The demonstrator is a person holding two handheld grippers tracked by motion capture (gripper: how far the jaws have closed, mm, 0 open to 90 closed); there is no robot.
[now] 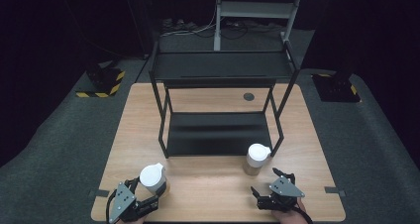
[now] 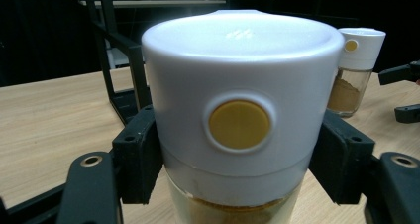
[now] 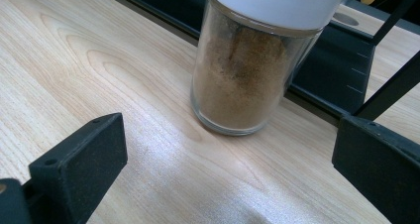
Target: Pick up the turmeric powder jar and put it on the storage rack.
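Spice jars stand on the counter (image 1: 208, 184): the left tool (image 1: 148, 196) pinches one jar (image 2: 242, 110), the right tool (image 1: 270, 184) is spread before the other (image 3: 247, 70). A crooked approach could tip it against the black rack (image 1: 218, 135).

We record two clear jars (image 2: 237, 135) (image 3: 245, 80), white-lidded, holding brown powder; one lid bears a yellow button (image 2: 239, 125). The counter (image 1: 208, 184) is pale woodgrain, the rack (image 1: 218, 135) black, the jaws black.
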